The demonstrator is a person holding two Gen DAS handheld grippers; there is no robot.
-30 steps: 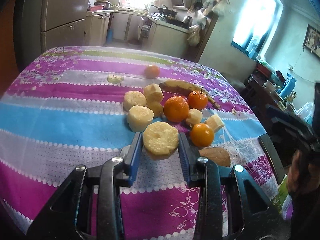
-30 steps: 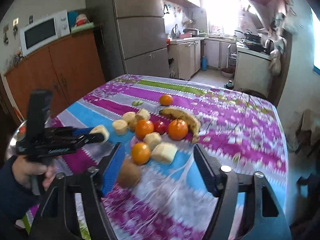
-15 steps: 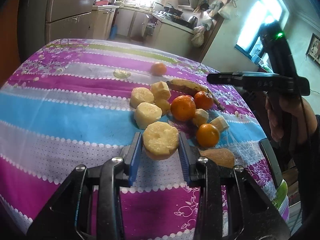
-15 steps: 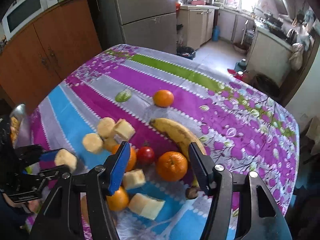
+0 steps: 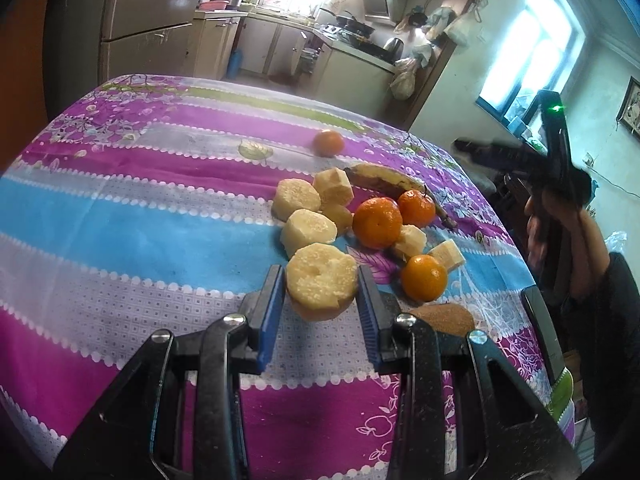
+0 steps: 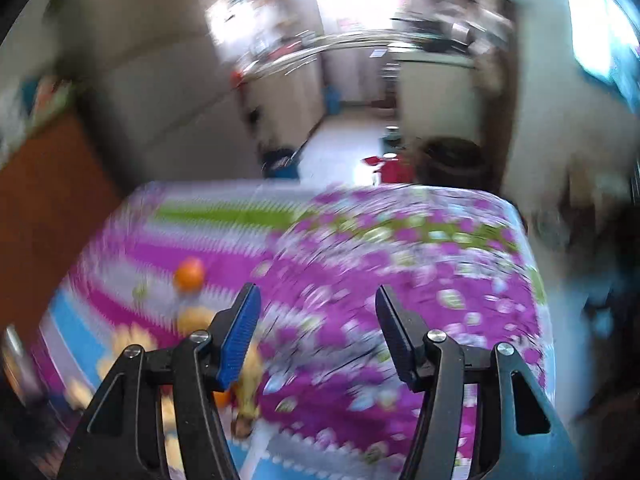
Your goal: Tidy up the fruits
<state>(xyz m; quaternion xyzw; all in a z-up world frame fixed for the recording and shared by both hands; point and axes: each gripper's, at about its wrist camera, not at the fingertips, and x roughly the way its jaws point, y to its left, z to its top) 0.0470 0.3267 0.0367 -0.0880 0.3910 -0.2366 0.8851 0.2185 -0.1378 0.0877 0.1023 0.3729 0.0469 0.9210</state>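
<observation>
A pale peeled fruit slice (image 5: 321, 276) is pinched between the left gripper (image 5: 320, 296) fingers, just above the table (image 5: 120, 240). Ahead, more slices, oranges (image 5: 377, 222) and a banana (image 5: 384, 179) are clustered. The right gripper (image 6: 316, 320) is held spread, empty; view blurred.

Four oranges (image 5: 377, 222), one banana (image 5: 386, 180), seven pale chunks (image 5: 308, 230).

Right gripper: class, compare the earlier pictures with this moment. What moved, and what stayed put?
The right gripper, open and empty, swung from over the fruit pile toward the table's far end; its view blurs. The left gripper stays shut on the peeled fruit piece. The fruits lie unmoved.
</observation>
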